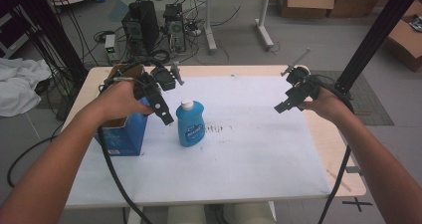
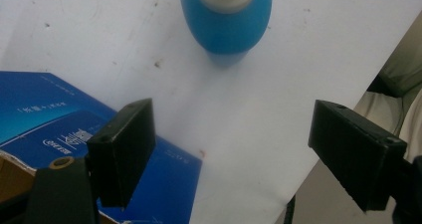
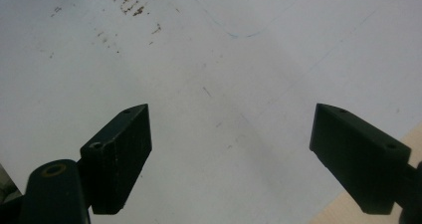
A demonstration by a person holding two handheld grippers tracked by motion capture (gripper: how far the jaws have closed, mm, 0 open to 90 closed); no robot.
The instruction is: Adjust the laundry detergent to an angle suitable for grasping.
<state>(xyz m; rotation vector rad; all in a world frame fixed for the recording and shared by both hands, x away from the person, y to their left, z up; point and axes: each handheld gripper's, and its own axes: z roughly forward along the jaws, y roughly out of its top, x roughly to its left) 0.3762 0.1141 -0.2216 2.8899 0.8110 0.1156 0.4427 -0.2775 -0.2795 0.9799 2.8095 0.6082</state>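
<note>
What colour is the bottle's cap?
White, on a blue bottle; the cap shows best in the high view.

Two bare forearms with no sleeves, each hand gripping a black handheld tool. The left gripper (image 1: 161,106) is matte black plastic with blocky parts and a thick black cable trailing from it. The right gripper (image 1: 282,106) is likewise black, with a thin grey rod on top and its own black cable. Up close, each gripper's two jaws are black rectangular blocks with small screw holes, and a brass-coloured ring sits in one arm.
</note>
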